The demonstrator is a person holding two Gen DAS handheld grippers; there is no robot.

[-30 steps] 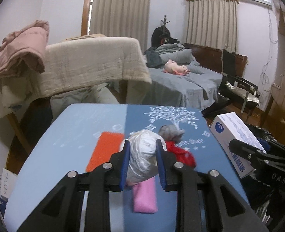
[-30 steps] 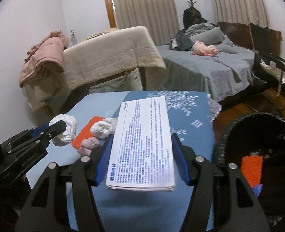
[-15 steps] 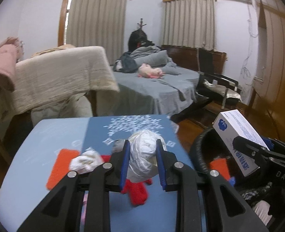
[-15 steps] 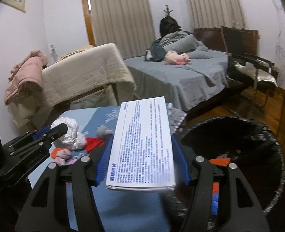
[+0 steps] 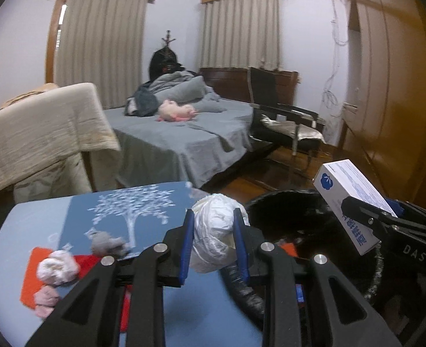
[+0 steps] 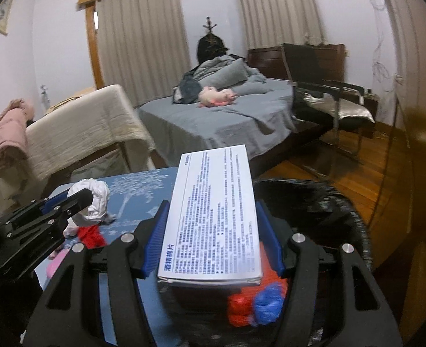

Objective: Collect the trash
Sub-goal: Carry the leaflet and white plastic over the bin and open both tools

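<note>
My left gripper point(image 5: 213, 241) is shut on a crumpled white wad point(image 5: 213, 231) and holds it over the table's right edge, next to the black-lined trash bin point(image 5: 288, 202). My right gripper point(image 6: 213, 219) is shut on a white box with blue print point(image 6: 213, 217) and holds it above the bin point(image 6: 328, 217). The box also shows in the left wrist view point(image 5: 348, 202). The wad also shows in the right wrist view point(image 6: 96, 202). Red and blue scraps point(image 6: 256, 303) lie inside the bin.
On the blue table point(image 5: 39, 217) lie an orange pad point(image 5: 29, 283), a pinkish-white wad point(image 5: 57, 267), a grey wad point(image 5: 109, 243) and red scraps point(image 6: 90, 235). A grey bed point(image 5: 184, 133), a draped chair point(image 5: 39, 133) and a black chair point(image 5: 282, 118) stand beyond.
Both grippers have swung right with their loads, from over the table toward the bin. The box is now above the bin's opening.
</note>
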